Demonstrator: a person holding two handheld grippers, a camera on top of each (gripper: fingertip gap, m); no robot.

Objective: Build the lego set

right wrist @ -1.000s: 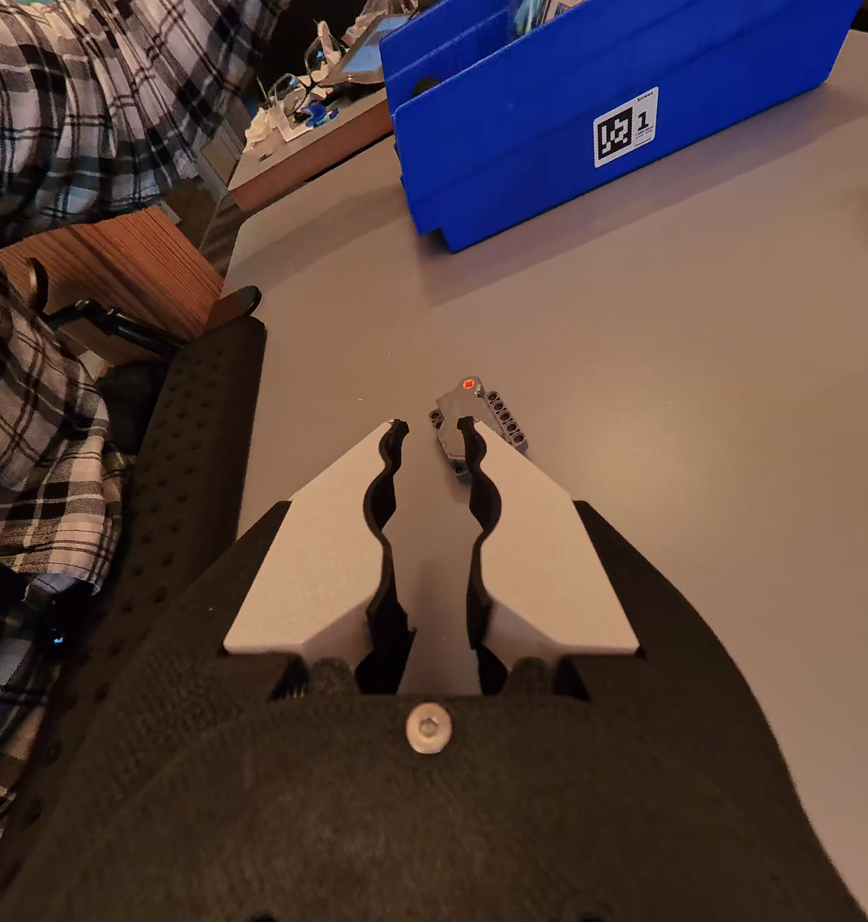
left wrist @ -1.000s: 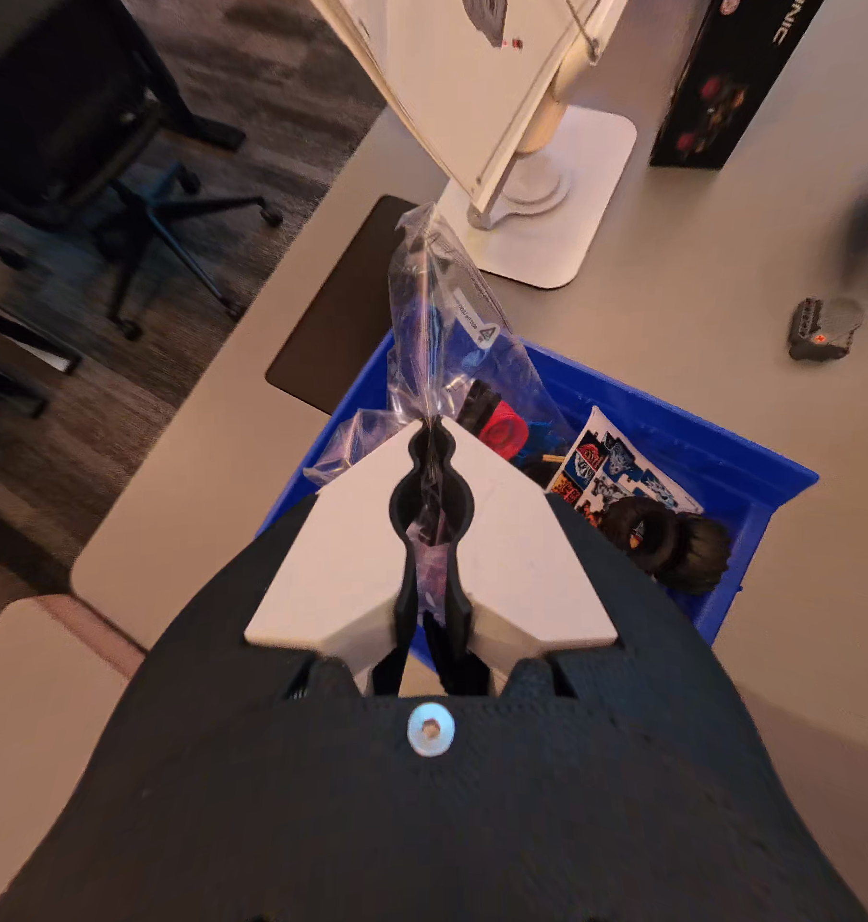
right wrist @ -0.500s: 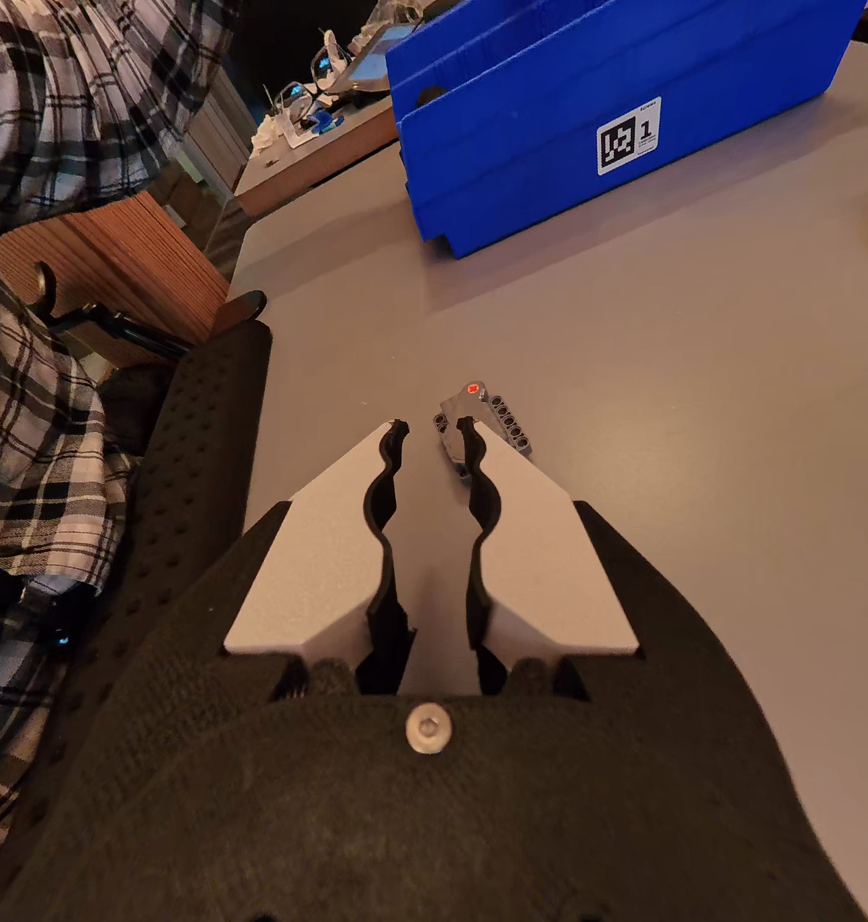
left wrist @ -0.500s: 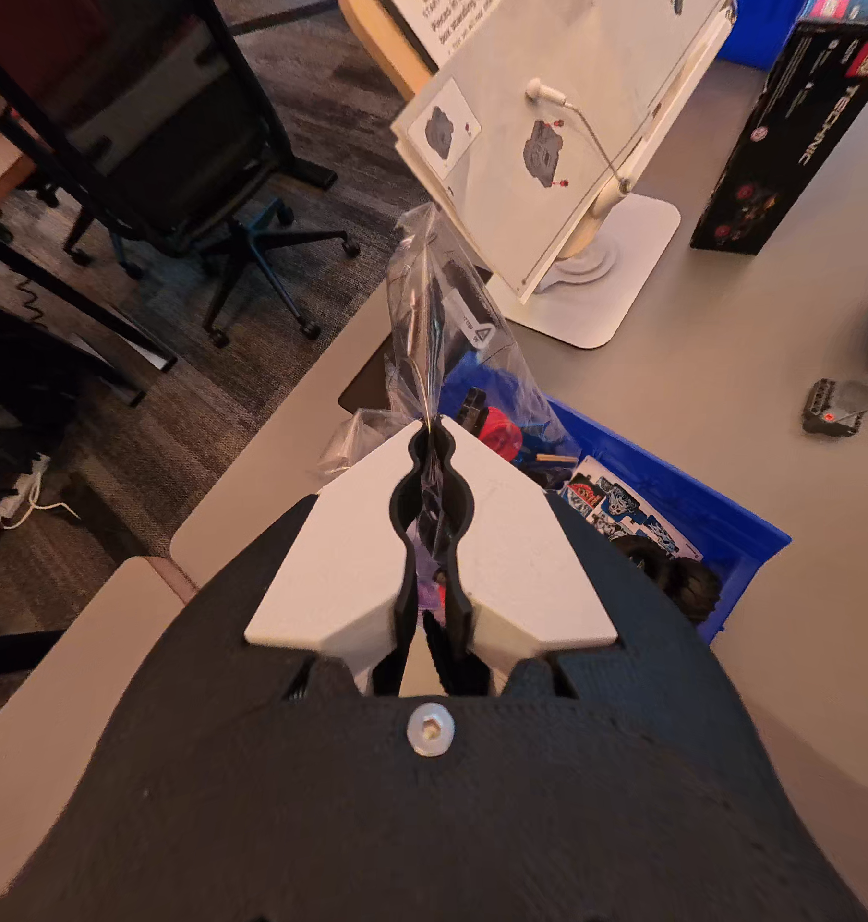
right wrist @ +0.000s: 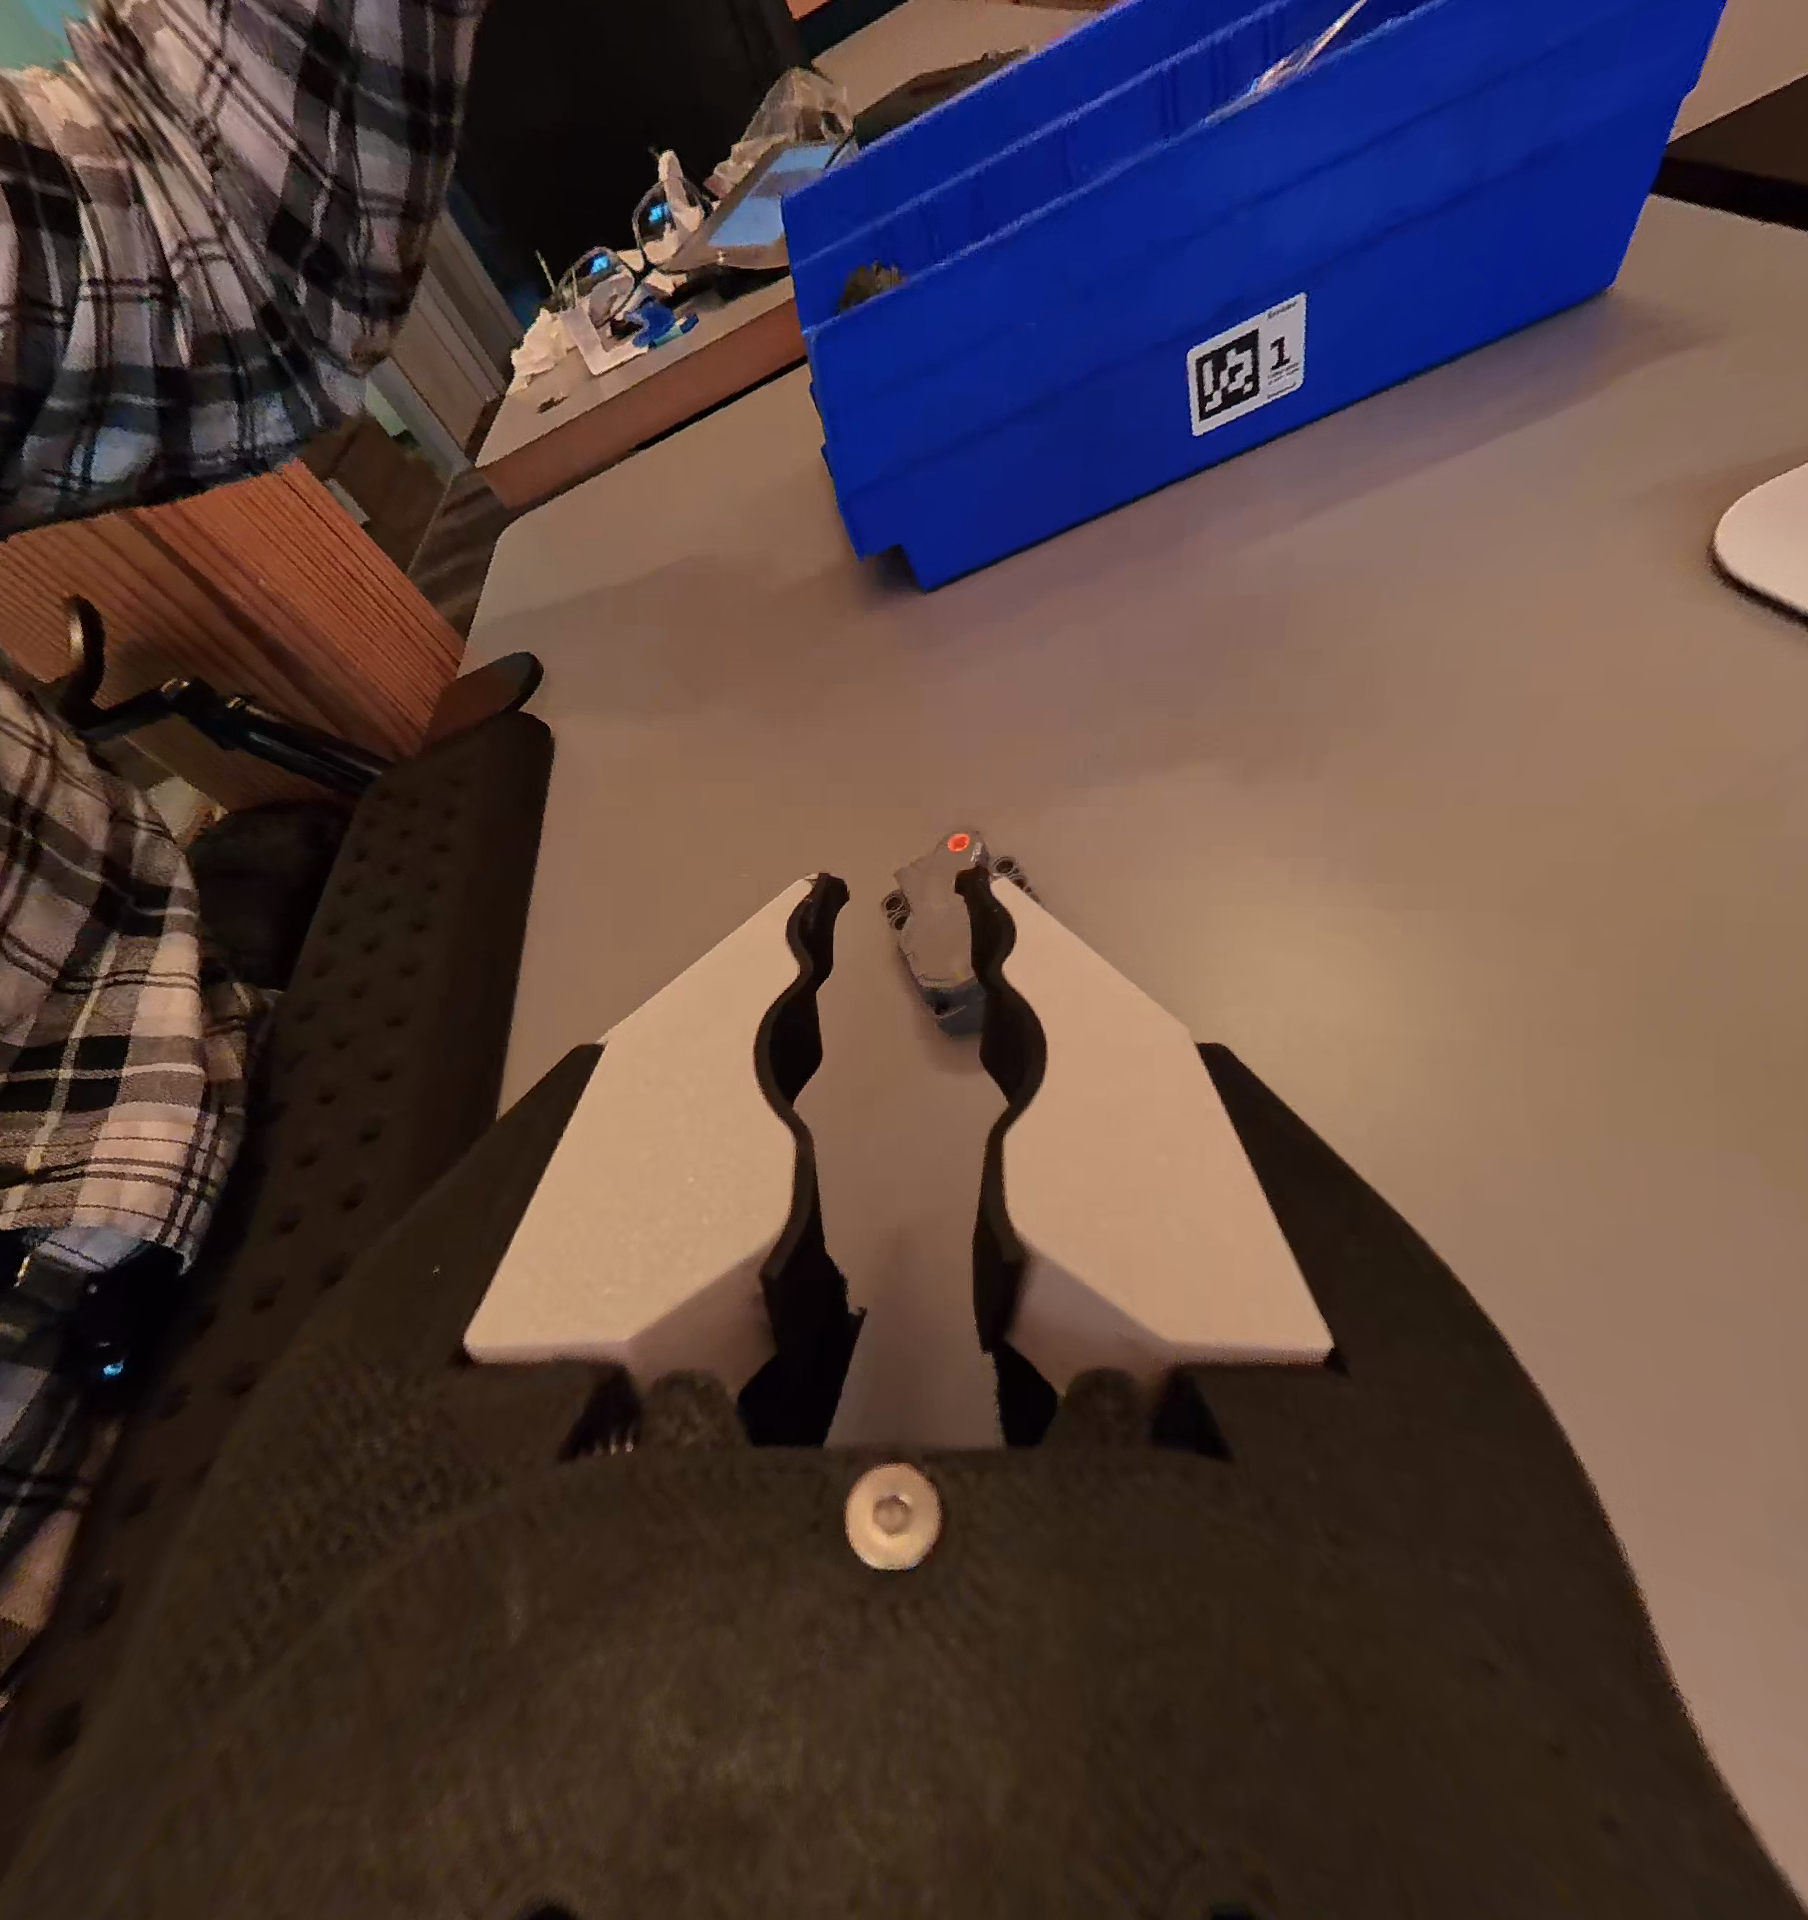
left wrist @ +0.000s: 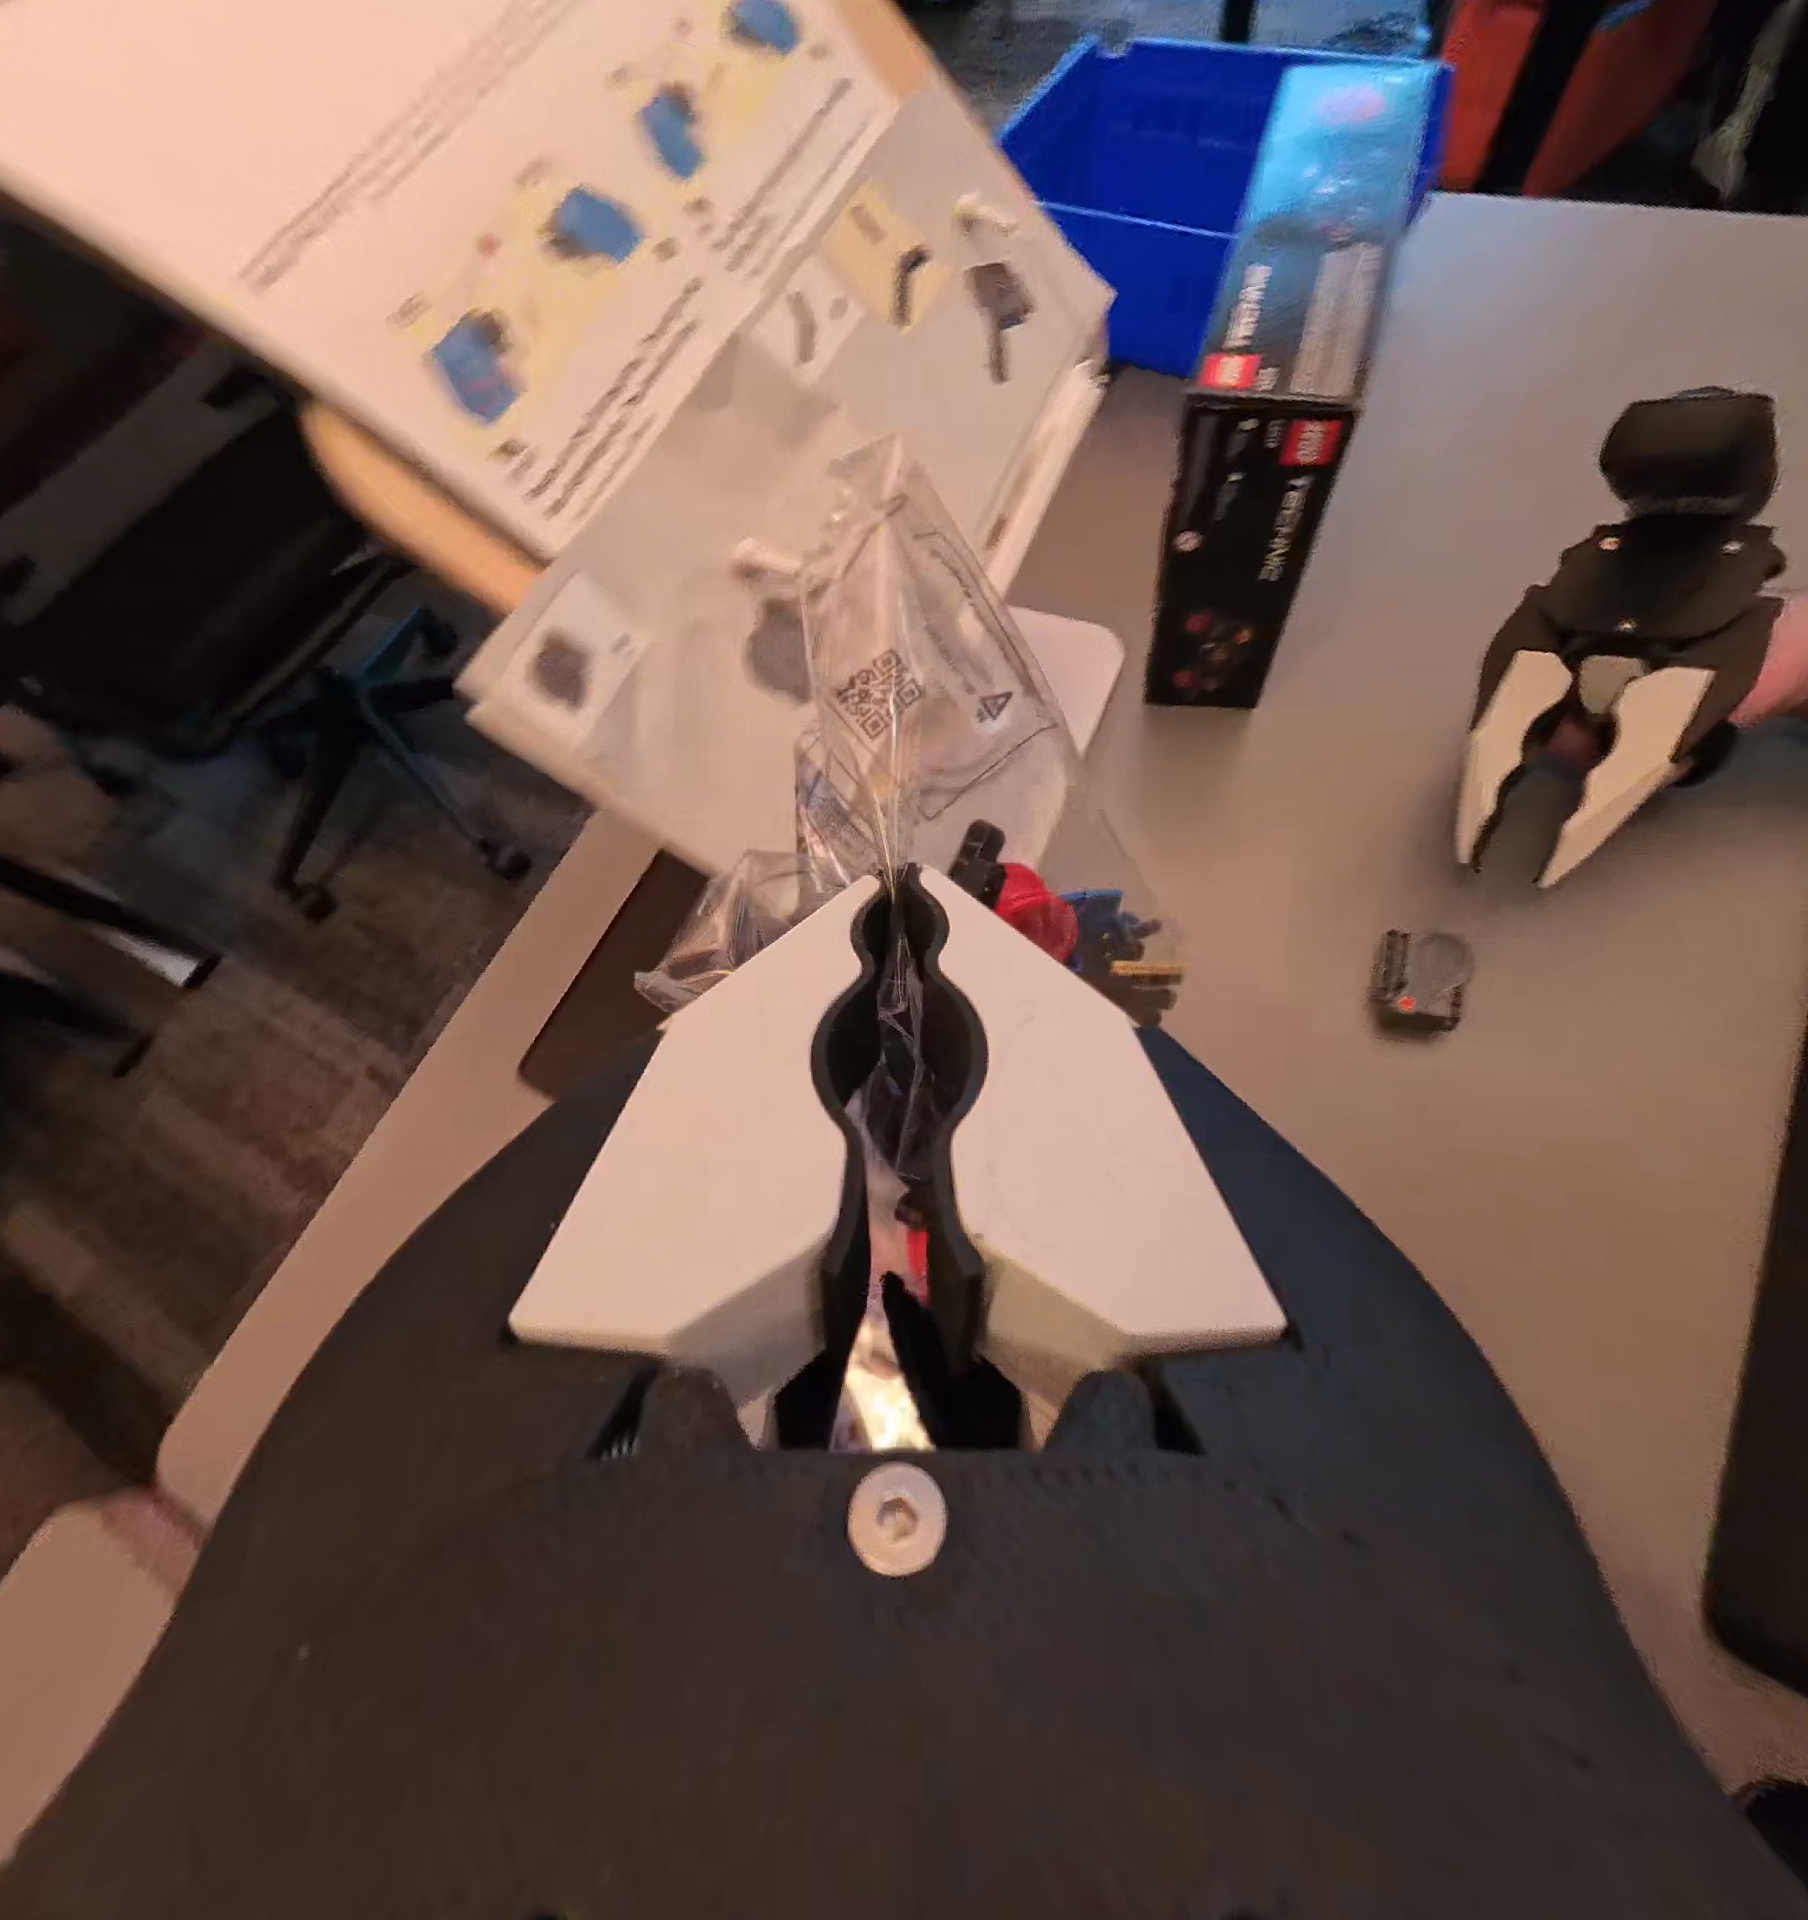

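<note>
My left gripper (left wrist: 902, 883) is shut on the top of a clear plastic bag (left wrist: 910, 665) and holds it above the table's left edge. The bag holds red (left wrist: 1035, 920), blue and black lego parts that hang below the fingers. My right gripper (right wrist: 900, 888) is open and hovers over the grey table; it also shows in the left wrist view (left wrist: 1513, 868). A small grey lego block with a red dot (right wrist: 936, 925) lies on the table under it, partly behind the right finger and not gripped. The block also shows in the left wrist view (left wrist: 1419, 982).
An instruction booklet (left wrist: 671, 260) stands on a white stand with a flat base (right wrist: 1804, 561). A black lego box (left wrist: 1264, 499) stands behind the bag. A blue bin (right wrist: 1191, 260) with a tag sits ahead of the right gripper. A person in a plaid shirt (right wrist: 100, 312) and a black perforated pad (right wrist: 380, 987) are at left. The left gripper's tips are roughly 35 cm from the right gripper's.
My left gripper has lifted the bag up out of the blue bin and swung right, so the bin has left its view. The right gripper has stayed open and almost still.
</note>
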